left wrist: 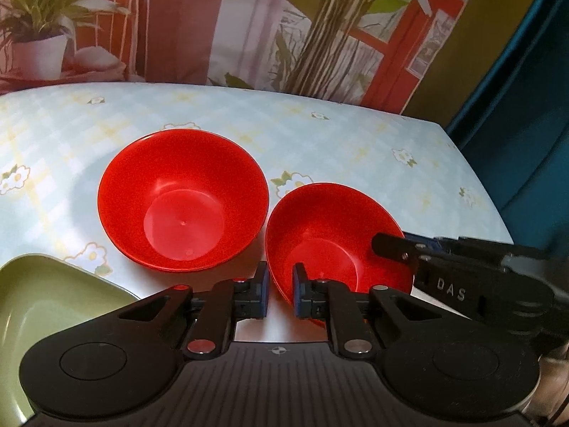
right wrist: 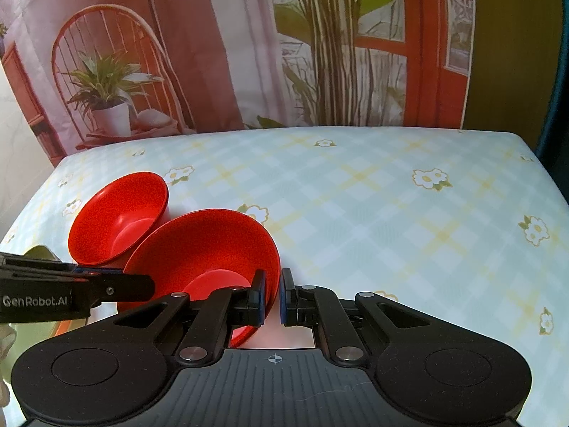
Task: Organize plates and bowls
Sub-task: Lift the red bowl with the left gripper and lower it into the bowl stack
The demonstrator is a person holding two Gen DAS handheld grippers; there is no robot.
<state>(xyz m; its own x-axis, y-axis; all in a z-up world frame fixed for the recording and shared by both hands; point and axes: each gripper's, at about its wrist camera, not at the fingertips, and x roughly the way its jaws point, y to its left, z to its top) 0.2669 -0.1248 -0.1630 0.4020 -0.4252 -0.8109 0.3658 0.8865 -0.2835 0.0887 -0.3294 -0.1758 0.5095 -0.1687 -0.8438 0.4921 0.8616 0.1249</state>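
Observation:
Two red plastic bowls are on the flowered tablecloth. The far red bowl (left wrist: 183,199) (right wrist: 117,220) rests on the table by itself. The near red bowl (left wrist: 330,235) (right wrist: 206,245) is tilted and held from both sides. My left gripper (left wrist: 281,291) (right wrist: 142,286) is shut on its left rim, one finger inside the bowl and one outside. My right gripper (right wrist: 272,295) (left wrist: 391,249) is shut on the opposite rim in the same way. The two bowls nearly touch at their rims.
A green plate (left wrist: 53,302) (right wrist: 39,252) lies at the near left, beside the left gripper. The table (right wrist: 391,195) stretches to the right, and its right edge (left wrist: 473,185) drops off. A printed backdrop (right wrist: 213,53) hangs behind the table.

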